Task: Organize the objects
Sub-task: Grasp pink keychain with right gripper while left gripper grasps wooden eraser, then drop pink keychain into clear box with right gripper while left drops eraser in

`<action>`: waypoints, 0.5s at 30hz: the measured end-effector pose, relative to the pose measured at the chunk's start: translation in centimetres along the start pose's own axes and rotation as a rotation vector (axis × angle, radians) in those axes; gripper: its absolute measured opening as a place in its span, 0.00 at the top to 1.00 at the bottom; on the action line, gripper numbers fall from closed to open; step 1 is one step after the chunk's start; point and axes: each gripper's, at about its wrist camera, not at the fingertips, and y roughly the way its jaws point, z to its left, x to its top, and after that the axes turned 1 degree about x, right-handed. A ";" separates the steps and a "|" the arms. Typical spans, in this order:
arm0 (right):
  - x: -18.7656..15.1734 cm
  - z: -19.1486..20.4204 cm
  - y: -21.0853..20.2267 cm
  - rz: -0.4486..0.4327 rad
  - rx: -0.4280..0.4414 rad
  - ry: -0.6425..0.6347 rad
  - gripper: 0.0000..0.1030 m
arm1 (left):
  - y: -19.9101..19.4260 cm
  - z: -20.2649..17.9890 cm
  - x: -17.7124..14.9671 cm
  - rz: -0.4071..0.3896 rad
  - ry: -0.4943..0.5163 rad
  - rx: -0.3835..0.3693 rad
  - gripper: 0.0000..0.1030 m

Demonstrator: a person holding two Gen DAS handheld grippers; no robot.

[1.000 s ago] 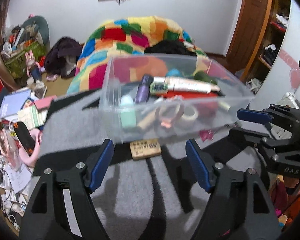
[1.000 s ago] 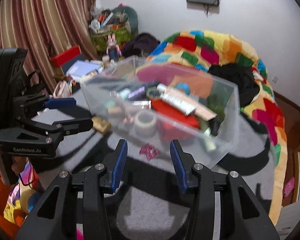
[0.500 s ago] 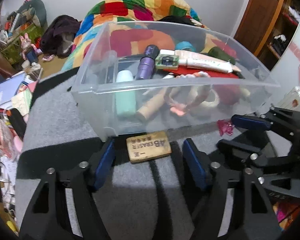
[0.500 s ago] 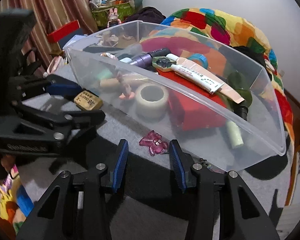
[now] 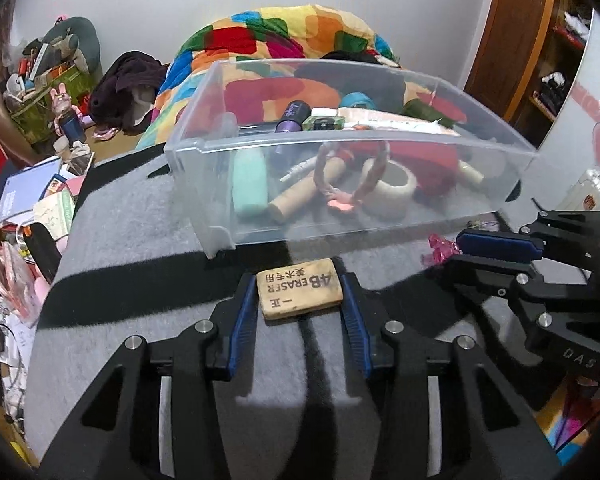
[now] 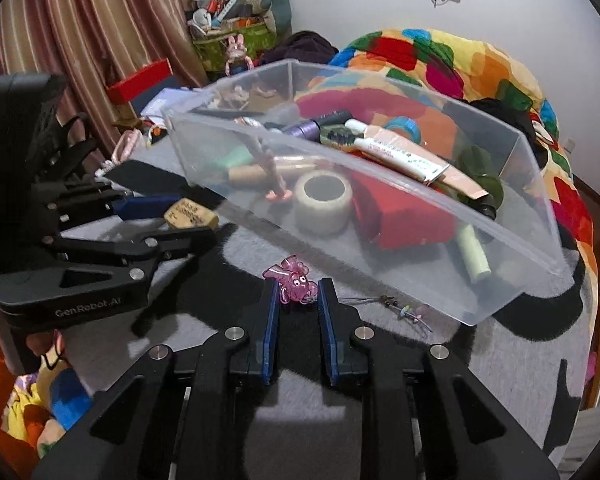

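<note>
A tan eraser (image 5: 300, 294) printed "4B ERASER" lies on the grey mat (image 5: 140, 240) just in front of the clear plastic bin (image 5: 340, 142). My left gripper (image 5: 298, 284) is closing, and both blue pads touch the eraser's ends. The right wrist view shows the same grip from the side, with the left gripper (image 6: 196, 218) around the eraser (image 6: 190, 212). A pink translucent charm (image 6: 294, 280) sits on the mat before the bin. My right gripper (image 6: 298, 286) is shut on it at the fingertips. In the left wrist view the right gripper (image 5: 446, 254) and the charm (image 5: 440, 248) show at the right.
The bin holds a tape roll (image 6: 322, 200), a red box (image 6: 408, 216), a tube (image 6: 400, 156), bottles and several other items. A beaded string (image 6: 404, 312) lies on the mat beside the charm. Books and clutter (image 5: 32, 200) crowd the left; a colourful quilt (image 5: 284, 32) lies behind.
Both grippers came in lower and closer to the bin. The left jaws narrowed onto the eraser, and the right jaws closed onto the pink charm.
</note>
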 end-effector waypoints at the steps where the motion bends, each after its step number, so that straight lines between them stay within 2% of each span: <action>1: 0.2 0.0 -0.3 -0.010 0.004 0.003 0.83 | -0.4 -0.1 0.0 -0.011 -0.004 -0.004 0.59; 9: 1.9 0.6 -4.4 -0.143 0.016 0.019 0.83 | -4.8 -0.6 1.6 -0.135 -0.022 -0.045 0.59; 15: 3.5 1.2 -7.4 -0.266 -0.035 0.014 0.83 | -8.0 -0.9 3.2 -0.263 -0.035 -0.024 0.59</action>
